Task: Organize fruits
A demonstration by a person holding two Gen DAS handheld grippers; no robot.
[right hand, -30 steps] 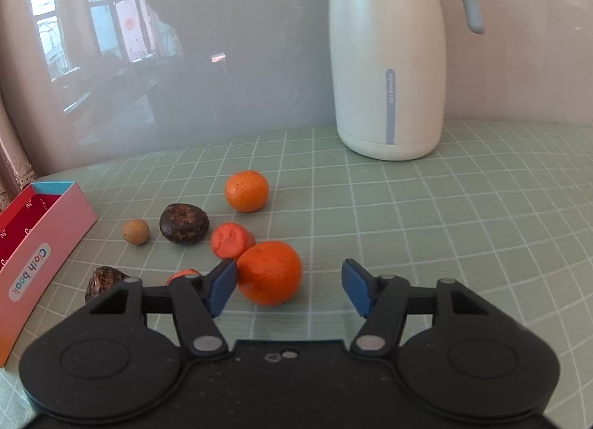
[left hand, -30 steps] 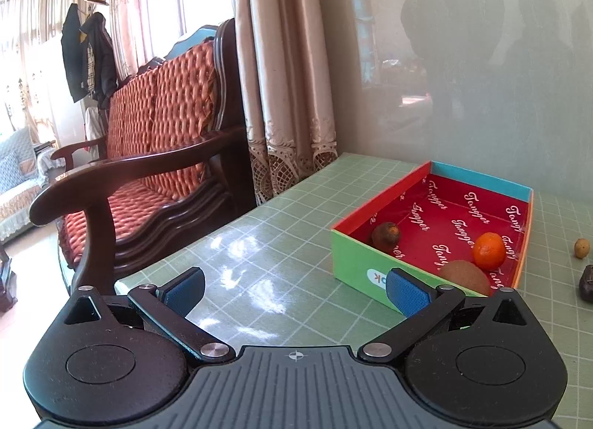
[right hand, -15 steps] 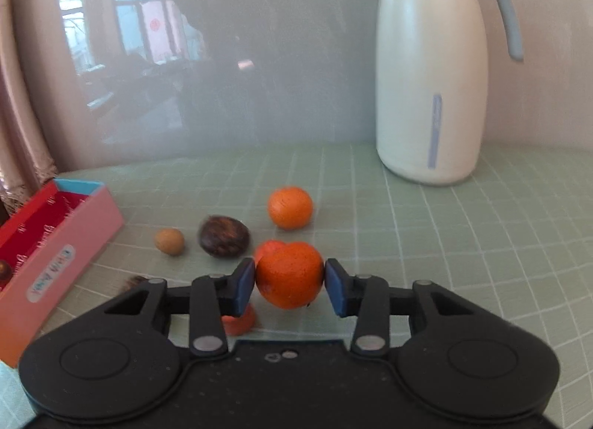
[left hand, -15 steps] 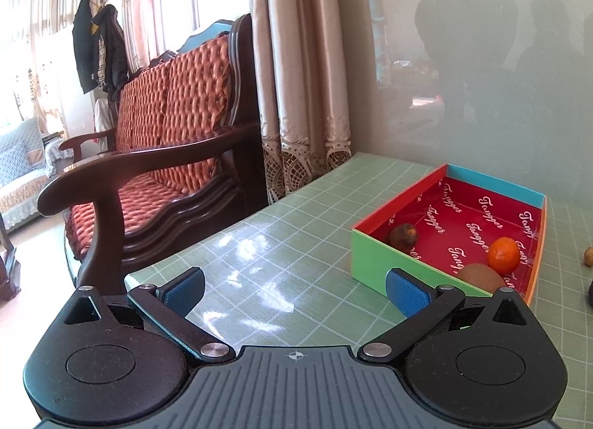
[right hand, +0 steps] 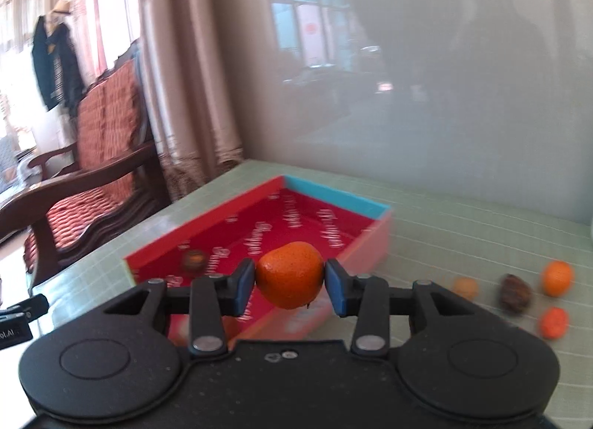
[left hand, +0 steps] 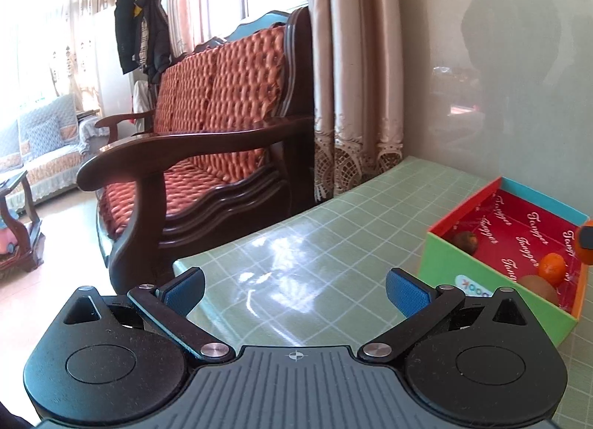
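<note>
One orange (right hand: 289,275) sits pinched in your right tongs (right hand: 290,280), above the near wall of the box (right hand: 333,197); your left tongs (left hand: 294,286) stand spread, empty.

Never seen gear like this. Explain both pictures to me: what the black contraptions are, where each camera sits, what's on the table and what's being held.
Each black contraption is a hand-held two-finger gripper with a camera looking along its fingers. The left gripper is open and empty above the green checked table, beside the box, which holds a small orange and two brownish fruits. The right gripper is shut on an orange fruit, in front of the box. To the right, on the table, lie four more small fruits, one of them an orange one. That view is blurred.
</note>
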